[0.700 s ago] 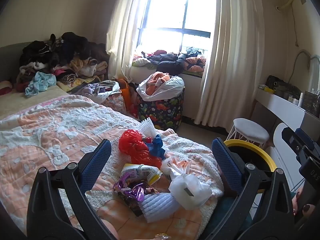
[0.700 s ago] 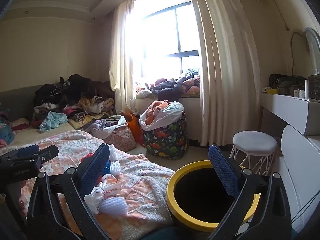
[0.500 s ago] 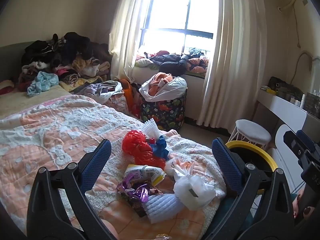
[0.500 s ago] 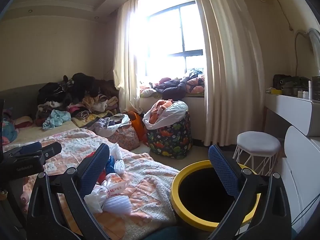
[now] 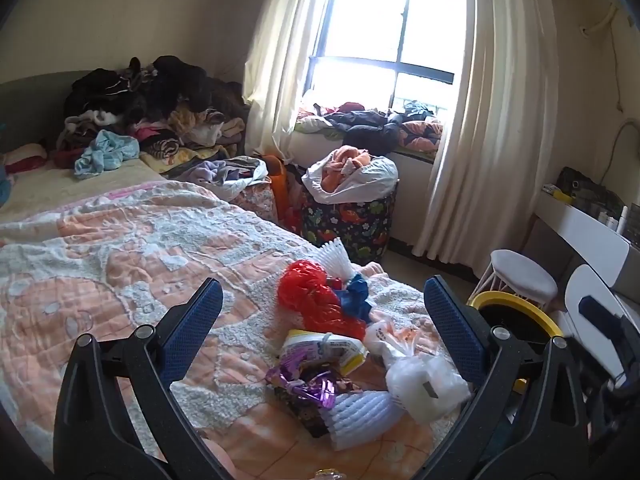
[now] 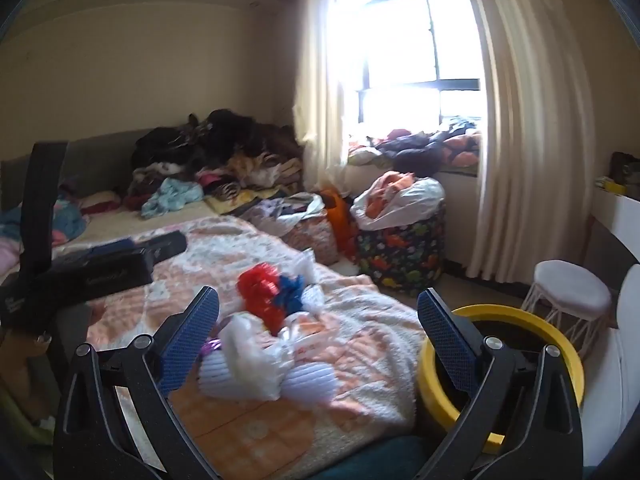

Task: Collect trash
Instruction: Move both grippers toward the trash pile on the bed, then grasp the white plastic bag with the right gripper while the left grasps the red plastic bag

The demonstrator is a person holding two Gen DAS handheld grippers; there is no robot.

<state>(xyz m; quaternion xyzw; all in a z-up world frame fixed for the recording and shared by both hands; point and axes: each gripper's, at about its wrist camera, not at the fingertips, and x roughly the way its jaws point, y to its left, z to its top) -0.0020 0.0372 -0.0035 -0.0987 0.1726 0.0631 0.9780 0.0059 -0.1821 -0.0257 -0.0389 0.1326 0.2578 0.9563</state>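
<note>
I'm looking into a bedroom with plain cream walls [image 5: 120, 8] and a dark-framed window [image 5: 384, 36] blazing with daylight, long pale curtains [image 5: 500, 120] hanging on both sides. A bed with a peach and white blanket [image 5: 100, 248] fills the left, clothes piled [image 5: 152, 108] against its grey headboard. Below the sill stands a dinosaur-print hamper [image 5: 352, 220], stuffed full. On the right I see a white stool [image 5: 524, 276] beside a white desk [image 5: 580, 224].

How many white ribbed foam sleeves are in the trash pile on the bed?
2 for sure: one at the far end behind the red bag, one nearest the camera beside the purple wrapper. More may be buried under the bags.
</note>
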